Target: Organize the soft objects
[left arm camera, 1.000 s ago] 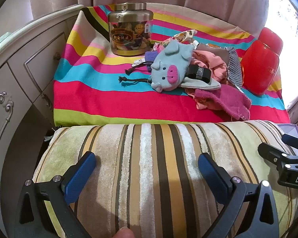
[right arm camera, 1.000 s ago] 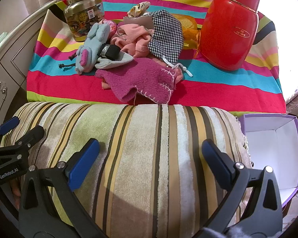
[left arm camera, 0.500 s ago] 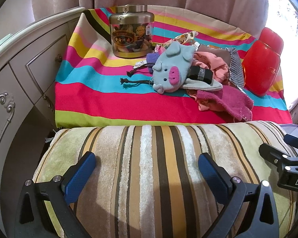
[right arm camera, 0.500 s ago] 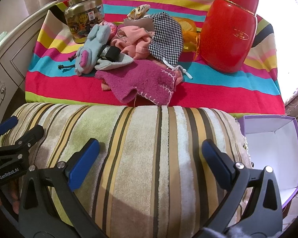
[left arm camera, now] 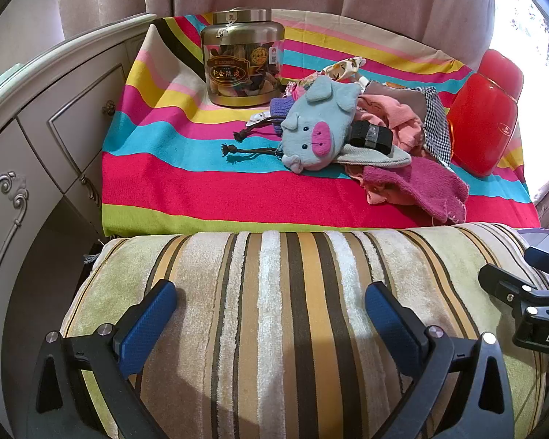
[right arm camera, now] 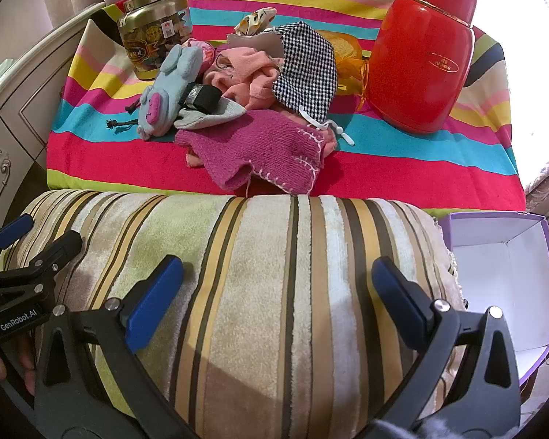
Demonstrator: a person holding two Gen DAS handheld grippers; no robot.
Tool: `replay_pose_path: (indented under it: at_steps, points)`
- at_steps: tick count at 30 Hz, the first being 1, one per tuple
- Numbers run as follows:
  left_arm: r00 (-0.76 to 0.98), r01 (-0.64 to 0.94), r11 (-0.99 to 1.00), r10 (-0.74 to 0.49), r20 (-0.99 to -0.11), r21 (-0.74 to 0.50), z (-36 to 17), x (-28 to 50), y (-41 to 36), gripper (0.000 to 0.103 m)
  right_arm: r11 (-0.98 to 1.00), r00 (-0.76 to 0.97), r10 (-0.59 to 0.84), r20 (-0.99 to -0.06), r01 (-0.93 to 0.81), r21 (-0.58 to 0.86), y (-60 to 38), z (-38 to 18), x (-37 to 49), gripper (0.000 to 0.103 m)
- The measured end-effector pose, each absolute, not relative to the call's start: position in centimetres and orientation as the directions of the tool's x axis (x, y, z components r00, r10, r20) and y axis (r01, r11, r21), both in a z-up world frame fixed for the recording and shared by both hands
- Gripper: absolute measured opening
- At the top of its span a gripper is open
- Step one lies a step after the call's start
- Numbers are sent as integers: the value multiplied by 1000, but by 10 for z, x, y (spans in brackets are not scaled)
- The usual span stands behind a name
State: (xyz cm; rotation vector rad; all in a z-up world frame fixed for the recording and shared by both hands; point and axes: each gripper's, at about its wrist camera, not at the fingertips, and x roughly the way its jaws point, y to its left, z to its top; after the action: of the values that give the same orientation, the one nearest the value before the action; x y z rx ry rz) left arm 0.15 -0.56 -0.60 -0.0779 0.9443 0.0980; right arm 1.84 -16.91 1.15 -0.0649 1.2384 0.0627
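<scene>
Left hand-held gripper (left arm camera: 271,301): we hold it spread wide over the striped plush cushion (left arm camera: 292,311).
Right hand-held gripper (right arm camera: 276,280): likewise released, above that cushion (right arm camera: 274,274).
Pile of soft fabric items (right arm camera: 252,109): beyond the cushion.

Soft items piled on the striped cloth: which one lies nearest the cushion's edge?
The magenta knit piece with pale stitching; the blue pig pouch and checked cloth lie farther back.

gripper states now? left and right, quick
Left gripper: open, holding nothing, over the striped cushion.
Right gripper: open, holding nothing, over the same cushion.
</scene>
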Motion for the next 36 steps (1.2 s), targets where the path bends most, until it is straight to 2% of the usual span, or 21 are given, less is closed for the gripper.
replay_pose_path:
  at_steps: [30, 32, 36]
  points:
    - [596, -118, 992, 35, -802, -44, -2, 3, -5, 103, 996, 312, 22, -950, -88, -6, -171, 13, 20, 103]
    - [610, -97, 991, -13, -792, -91, 2, 5, -2, 99, 995, 279, 41, -959, -102, 13, -173, 13, 26, 103]
    - [613, -71, 980, -104, -783, -186, 7, 20, 3, 83, 988, 236, 89, -968, -142, 57, -174, 10, 39, 103]
